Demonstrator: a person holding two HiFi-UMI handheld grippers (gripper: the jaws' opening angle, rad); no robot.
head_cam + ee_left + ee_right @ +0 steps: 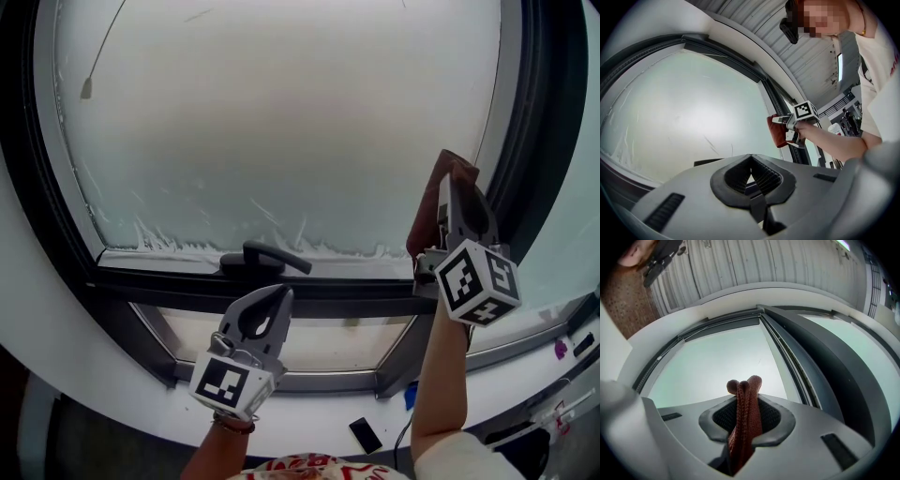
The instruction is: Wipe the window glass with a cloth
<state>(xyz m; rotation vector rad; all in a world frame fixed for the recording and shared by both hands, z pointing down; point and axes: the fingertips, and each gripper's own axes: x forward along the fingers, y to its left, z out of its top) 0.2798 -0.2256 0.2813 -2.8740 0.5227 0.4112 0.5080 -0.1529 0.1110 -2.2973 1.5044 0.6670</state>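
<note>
The large window glass (281,122) looks frosted, with streaks along its lower edge. A reddish-brown knitted cloth (425,211) is folded in my right gripper (457,183), which is shut on it and held up by the pane's lower right corner, next to the dark frame. In the right gripper view the cloth (745,413) pokes out past the jaw tips toward the glass (717,366). My left gripper (272,302) is lower, just below the window handle, shut with nothing in it. The left gripper view shows the right gripper (794,124) and cloth (777,132) beside the glass (679,103).
A black window handle (267,255) lies on the dark lower frame (309,291). A thin cord (86,89) hangs at the pane's upper left. On the white sill (309,436) lies a black phone (365,434). A second pane (572,244) is to the right.
</note>
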